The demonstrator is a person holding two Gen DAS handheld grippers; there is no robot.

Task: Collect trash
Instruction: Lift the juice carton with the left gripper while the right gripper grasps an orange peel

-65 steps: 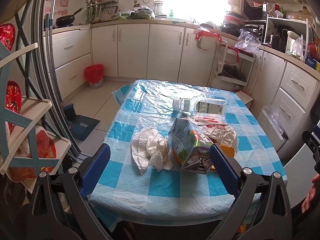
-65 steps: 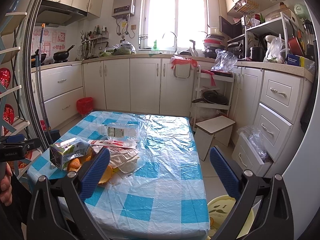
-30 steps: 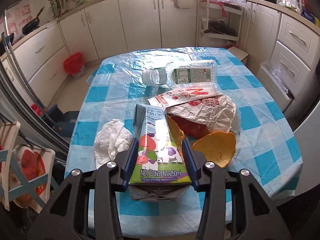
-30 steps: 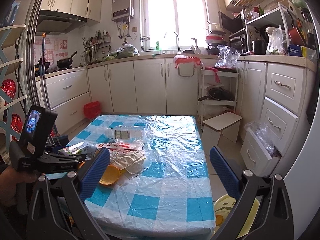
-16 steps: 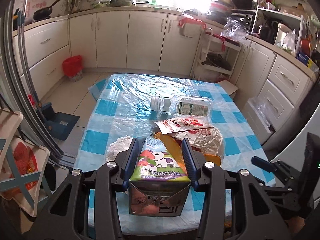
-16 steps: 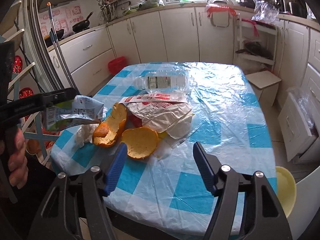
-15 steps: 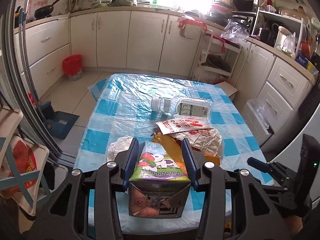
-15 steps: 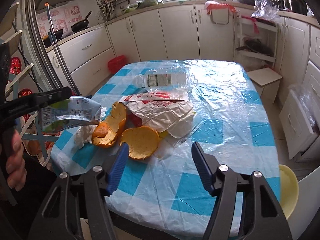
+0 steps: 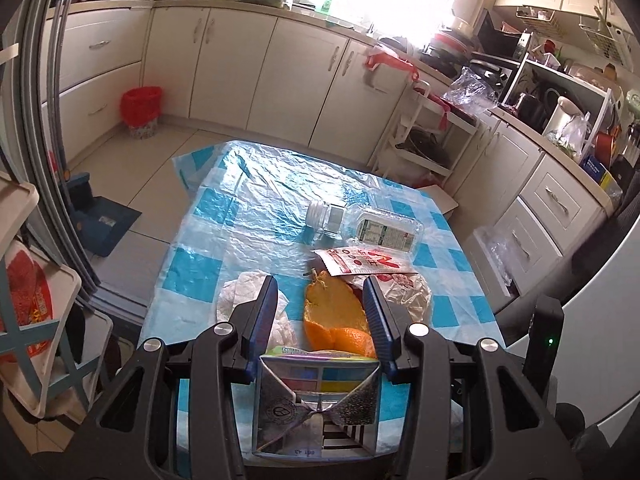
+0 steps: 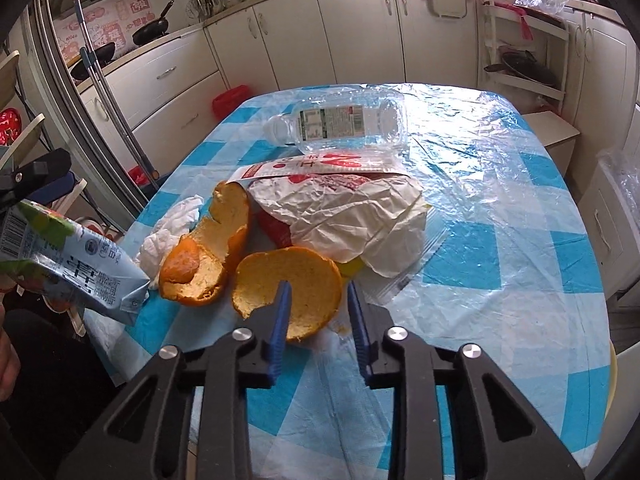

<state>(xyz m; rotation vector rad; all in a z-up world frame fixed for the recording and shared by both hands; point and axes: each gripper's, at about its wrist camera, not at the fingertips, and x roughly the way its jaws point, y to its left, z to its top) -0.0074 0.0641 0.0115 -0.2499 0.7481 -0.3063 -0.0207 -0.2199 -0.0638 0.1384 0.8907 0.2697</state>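
My left gripper [image 9: 319,292] is shut on a small milk carton [image 9: 316,400] and holds it in the air over the table's near edge. The right wrist view has the same carton [image 10: 72,264] at far left. My right gripper [image 10: 319,292] is low over the table, its jaws closing around the right rim of a cupped orange peel [image 10: 280,276], with a thin gap still at the right pad. A second peel [image 10: 208,248], a crumpled tissue [image 10: 168,232], a white paper wrapper [image 10: 348,216], a red-and-white packet [image 10: 320,164] and a clear plastic bottle [image 10: 344,124] lie beyond.
A blue-checked plastic cloth [image 10: 500,260] covers the table. A yellow bin [image 10: 612,364] shows at the table's right edge, a red bin [image 9: 142,110] stands on the floor by the far cabinets, and a small stool [image 10: 554,128] is behind the table. A hand [image 10: 8,364] is at far left.
The left gripper has raised the carton and drawn it back from the trash pile. The right gripper has dropped toward the table, and its wide jaws have narrowed around the orange peel.
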